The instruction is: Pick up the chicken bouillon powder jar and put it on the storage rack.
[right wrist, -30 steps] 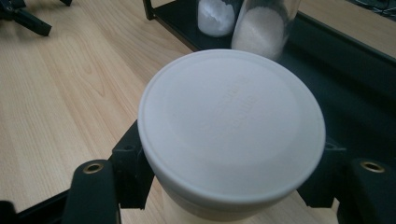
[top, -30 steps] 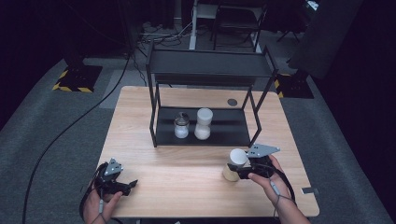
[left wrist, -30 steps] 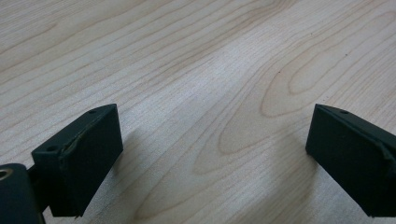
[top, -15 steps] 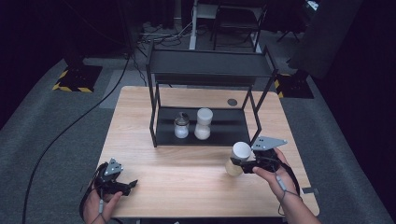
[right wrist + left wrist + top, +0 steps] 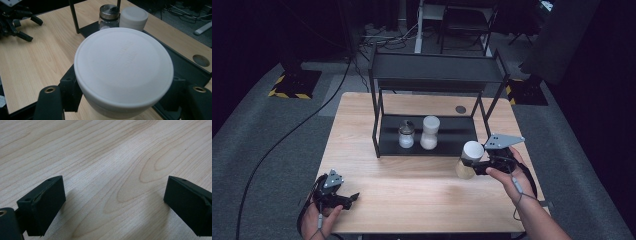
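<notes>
I have the white-lidded jar (image 5: 468, 159) pinched in my right gripper (image 5: 474, 165), lifted just before the rack (image 5: 437, 80); rigid, smooth, likely slippery; grip stays below the lid; left gripper (image 5: 346, 199) spread, idle.

Left gripper (image 5: 112, 207) jaws wide apart over bare wooden table (image 5: 105, 152)

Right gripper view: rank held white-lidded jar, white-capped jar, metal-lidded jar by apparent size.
1. Held white-lidded jar, largest, though nearest the camera.
2. White-capped jar on the rack.
3. Metal-lidded jar, close to the second, so that order is unsure.
</notes>
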{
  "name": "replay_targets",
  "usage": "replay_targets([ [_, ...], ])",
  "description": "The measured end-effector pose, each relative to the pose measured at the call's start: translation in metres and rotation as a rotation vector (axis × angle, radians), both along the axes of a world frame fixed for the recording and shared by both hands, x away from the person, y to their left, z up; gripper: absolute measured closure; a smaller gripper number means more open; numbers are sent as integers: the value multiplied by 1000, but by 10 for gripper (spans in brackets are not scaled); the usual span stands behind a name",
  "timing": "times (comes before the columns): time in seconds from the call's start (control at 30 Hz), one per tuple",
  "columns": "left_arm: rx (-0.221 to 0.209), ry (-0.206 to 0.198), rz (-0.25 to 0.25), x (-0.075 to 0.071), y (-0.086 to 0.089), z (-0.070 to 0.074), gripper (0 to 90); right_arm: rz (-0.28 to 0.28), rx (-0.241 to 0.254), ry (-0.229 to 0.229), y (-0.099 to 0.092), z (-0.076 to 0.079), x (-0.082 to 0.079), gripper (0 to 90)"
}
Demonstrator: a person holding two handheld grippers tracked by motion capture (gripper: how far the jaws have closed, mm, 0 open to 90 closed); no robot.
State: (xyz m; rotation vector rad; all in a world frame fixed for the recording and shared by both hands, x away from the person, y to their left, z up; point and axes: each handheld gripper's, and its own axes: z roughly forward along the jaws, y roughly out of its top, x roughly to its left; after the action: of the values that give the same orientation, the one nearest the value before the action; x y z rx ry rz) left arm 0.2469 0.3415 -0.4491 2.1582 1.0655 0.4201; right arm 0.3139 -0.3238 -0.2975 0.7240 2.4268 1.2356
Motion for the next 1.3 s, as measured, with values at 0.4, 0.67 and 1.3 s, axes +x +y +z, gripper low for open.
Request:
replay_targets([
  [0.4, 0, 0, 2, 0, 0, 0, 32, -11, -8, -35, 6, 22, 22, 335],
  [0.67, 0, 0, 2, 0, 0, 0, 32, -29, -8, -62, 11, 32, 38, 334],
  [1.3, 1, 1, 3, 0, 0, 0, 32, -66, 1, -32, 25, 6, 90, 334],
])
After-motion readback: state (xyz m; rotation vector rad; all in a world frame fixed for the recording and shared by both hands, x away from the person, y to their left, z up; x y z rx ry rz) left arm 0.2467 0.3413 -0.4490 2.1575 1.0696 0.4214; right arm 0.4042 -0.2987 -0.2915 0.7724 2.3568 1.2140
